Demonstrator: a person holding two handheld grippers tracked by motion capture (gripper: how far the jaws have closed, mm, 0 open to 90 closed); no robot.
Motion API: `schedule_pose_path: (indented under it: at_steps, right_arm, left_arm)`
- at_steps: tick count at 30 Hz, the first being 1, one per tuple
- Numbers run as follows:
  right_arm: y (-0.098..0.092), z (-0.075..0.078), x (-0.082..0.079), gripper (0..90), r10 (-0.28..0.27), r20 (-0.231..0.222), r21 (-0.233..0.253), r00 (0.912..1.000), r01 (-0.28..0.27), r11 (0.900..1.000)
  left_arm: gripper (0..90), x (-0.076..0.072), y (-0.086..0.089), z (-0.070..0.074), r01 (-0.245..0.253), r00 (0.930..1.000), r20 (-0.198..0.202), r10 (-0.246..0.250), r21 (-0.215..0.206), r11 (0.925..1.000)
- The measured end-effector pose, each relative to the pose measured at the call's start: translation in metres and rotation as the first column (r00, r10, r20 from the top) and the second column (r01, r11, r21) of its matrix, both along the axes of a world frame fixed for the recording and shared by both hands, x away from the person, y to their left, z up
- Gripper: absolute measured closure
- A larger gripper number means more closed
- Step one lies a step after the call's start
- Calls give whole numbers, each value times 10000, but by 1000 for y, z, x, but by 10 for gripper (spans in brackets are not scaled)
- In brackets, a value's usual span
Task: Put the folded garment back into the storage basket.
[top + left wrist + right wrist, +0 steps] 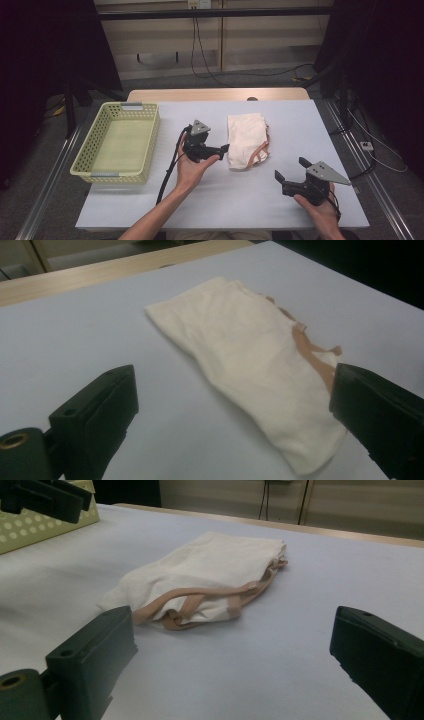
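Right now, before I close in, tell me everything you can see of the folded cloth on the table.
The folded cloth is cream, soft-looking fabric, folded into a flat oblong bundle with tan straps spilling from its right edge. It lies flat on the white table cover, right of the yellow basket. The left gripper sits at its left edge with jaws open; contact is unclear. The right gripper is apart, open.

Black tongs, grey triangular plates, black cable; bare forearms.
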State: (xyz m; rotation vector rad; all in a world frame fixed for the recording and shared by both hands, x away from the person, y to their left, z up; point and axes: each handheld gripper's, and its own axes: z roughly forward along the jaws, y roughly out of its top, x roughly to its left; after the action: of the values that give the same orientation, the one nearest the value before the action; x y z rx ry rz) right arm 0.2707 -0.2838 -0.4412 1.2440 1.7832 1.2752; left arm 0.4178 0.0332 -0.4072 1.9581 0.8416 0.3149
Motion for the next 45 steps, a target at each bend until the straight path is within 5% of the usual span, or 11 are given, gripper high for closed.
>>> schedule_pose_path:
  at_steps: [2,5,7,11,15,21,23,25,30,41,45]
  right_arm:
    - [0,0,0,47,-59,-5,-44,10000,59,10000]
    - [-1,0,0,46,-77,-51,11,10000,77,10000]
    - [-2,0,0,46,-61,-65,16,10000,61,10000]
    - [-1,0,-1,46,5,-99,11,10000,-5,10000]
    - [-1,0,-1,47,42,-141,-13,9999,-42,10000]
    - [0,-1,0,47,85,-158,-28,9998,-86,10000]
    - [0,-1,0,47,113,-185,-16,9998,-114,9999]
    - [-1,-1,0,47,128,-252,-16,9996,-129,9999]
    - [-1,-2,1,47,150,-325,-43,9994,-151,9999]
    - [1,-2,1,47,259,-450,-78,9986,-263,9996]
    - [1,-3,2,49,291,-469,-105,9985,-296,9995]
  left_arm:
    - [61,5,-8,1,-86,9997,250,78,312,9995]
    - [62,11,-14,2,-1,10000,-3,1,-74,10000]
    - [66,17,-20,2,-79,9999,150,77,98,9999]
    - [71,33,-25,-3,440,9978,-487,-440,-8,9990]
    - [103,40,-27,-11,-110,9998,-144,119,618,9980]
    - [99,57,-33,-28,-422,9918,-1194,449,245,9988]
    - [102,60,-36,-32,-348,9833,-1777,390,265,9990]
    - [116,61,-39,-34,-365,9823,-1826,422,346,9987]
    - [200,66,-42,-39,-422,9761,-2120,479,311,9986]
    - [474,71,-48,-55,-516,9789,-1933,658,775,9957]
    - [508,73,-50,-55,-543,9744,-2137,704,805,9953]
